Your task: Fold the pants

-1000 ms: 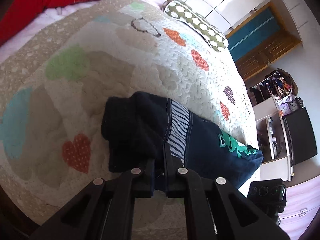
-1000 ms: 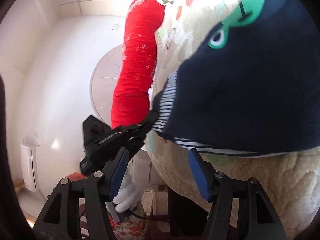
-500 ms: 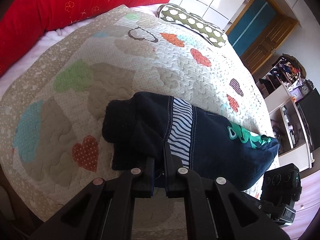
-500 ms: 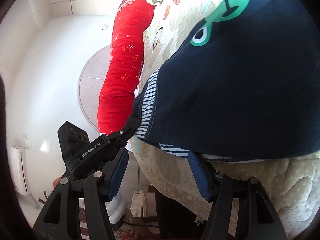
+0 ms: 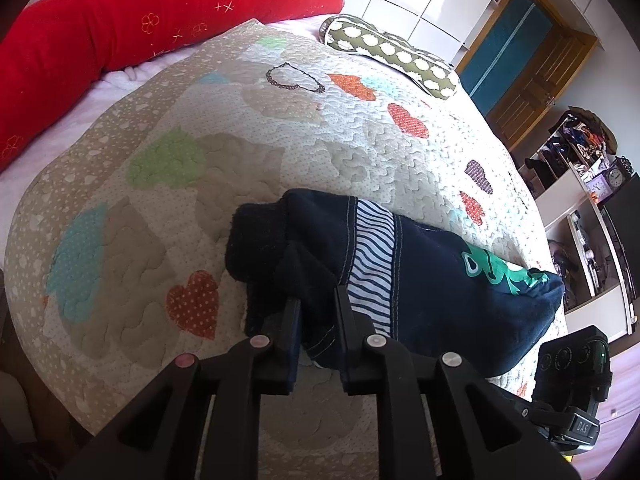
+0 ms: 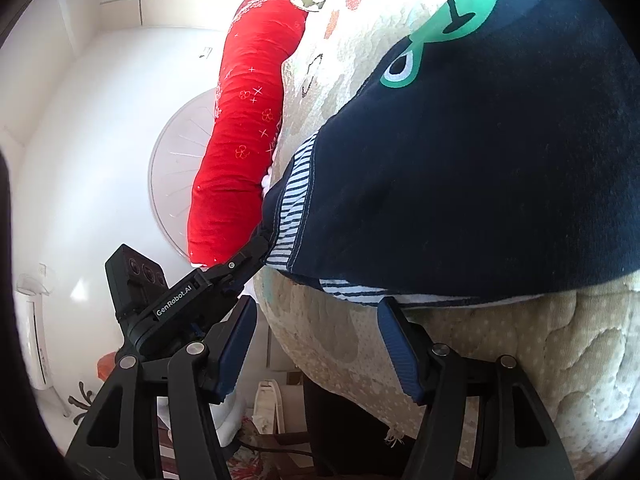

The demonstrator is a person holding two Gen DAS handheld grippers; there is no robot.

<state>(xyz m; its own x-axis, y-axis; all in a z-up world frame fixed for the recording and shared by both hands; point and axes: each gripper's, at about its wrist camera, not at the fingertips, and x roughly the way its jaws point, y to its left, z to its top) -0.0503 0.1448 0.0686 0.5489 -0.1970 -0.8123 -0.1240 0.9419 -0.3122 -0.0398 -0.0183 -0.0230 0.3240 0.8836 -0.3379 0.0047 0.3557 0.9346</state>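
Pants (image 5: 420, 280) lie folded into a navy bundle near the quilt's (image 5: 240, 160) front edge. My left gripper (image 5: 316, 320) straddles the near hem, jaws opening off the cloth, so I'd draw it straight back to avoid dragging the fold. My right gripper (image 6: 316, 344) hangs open, empty, just short of the bundle's edge.

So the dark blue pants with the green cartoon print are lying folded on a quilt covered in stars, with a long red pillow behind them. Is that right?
Not quite: the quilt is covered in hearts, not stars, as the left wrist view shows. The rest holds: the dark blue pants with the green cartoon print lie folded on it, and the long red pillow is behind.
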